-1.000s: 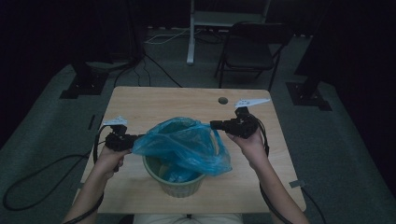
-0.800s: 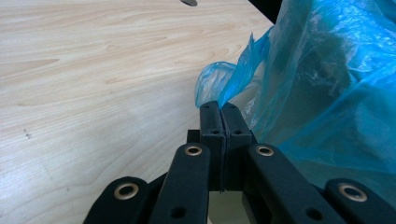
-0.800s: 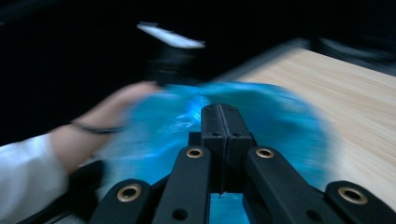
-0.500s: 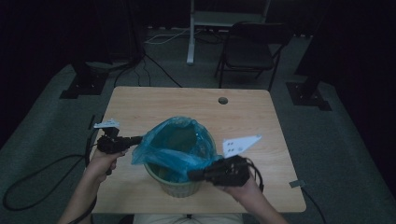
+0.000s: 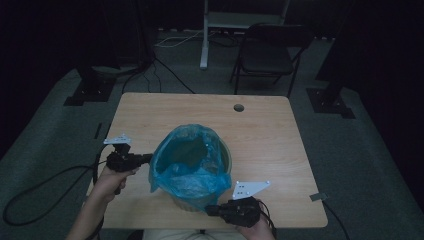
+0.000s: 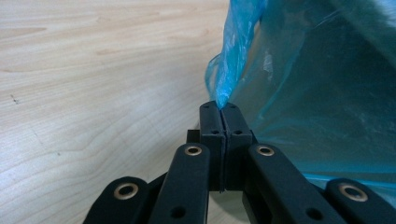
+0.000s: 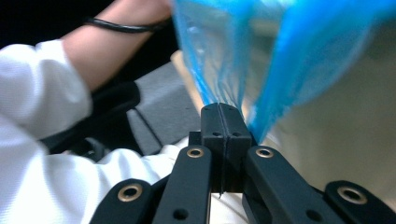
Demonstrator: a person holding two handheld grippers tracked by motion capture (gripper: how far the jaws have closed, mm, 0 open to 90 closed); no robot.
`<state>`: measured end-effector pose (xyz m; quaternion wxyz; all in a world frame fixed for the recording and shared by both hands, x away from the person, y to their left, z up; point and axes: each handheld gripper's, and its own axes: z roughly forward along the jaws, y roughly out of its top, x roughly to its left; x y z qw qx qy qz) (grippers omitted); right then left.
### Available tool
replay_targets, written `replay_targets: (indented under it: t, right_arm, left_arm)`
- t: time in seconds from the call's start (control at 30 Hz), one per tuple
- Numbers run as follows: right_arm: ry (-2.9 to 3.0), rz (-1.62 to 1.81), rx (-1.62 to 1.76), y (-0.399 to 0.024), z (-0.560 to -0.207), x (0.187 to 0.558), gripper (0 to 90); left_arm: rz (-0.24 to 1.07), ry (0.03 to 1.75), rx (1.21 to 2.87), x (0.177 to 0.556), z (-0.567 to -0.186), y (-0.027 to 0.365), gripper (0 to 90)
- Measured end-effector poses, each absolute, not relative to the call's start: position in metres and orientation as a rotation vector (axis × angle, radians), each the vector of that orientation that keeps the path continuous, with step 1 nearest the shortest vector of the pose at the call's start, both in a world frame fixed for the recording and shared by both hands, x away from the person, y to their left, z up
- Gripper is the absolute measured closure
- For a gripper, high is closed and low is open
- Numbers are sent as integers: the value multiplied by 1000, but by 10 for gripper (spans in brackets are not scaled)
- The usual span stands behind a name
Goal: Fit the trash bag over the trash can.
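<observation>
A blue plastic bag (image 5: 190,165) lines a pale round bin (image 5: 226,159) near the front middle of the wooden table (image 5: 260,130). My left gripper (image 5: 148,159) is at the bin's left side, shut on the bag's left edge. In the left gripper view the jaws pinch a twisted strip of the blue bag (image 6: 233,60). My right gripper (image 5: 210,210) is low at the table's front edge, below the bin, shut on the bag's front rim. The right gripper view has the blue bag (image 7: 224,51) stretched up from the closed jaws.
A round cable hole (image 5: 238,107) sits near the table's far edge. A folding chair (image 5: 270,55) and stand legs are on the floor beyond. Cables trail on the floor at left. The person's sleeve and forearm (image 7: 107,51) lie close behind the right gripper.
My right gripper has swung from the bin's right side down to the table's front edge, pulling the bag's rim over the bin's front. The left gripper has stayed put.
</observation>
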<state>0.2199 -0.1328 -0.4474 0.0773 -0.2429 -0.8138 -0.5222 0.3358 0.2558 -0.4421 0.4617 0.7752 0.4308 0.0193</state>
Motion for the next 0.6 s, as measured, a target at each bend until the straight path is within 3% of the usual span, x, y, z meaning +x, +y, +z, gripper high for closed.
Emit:
replay_targets:
  t: [0.07, 0.6]
  right_arm:
    - [-2425, -1535, -803, -139, -458, 229, 900]
    - [-2355, -1518, -1035, -178, -489, 244, 900]
  left_arm:
    - [116, 1087, 1930, 336, -442, 254, 900]
    - [36, 1093, 2001, 348, -476, 225, 900]
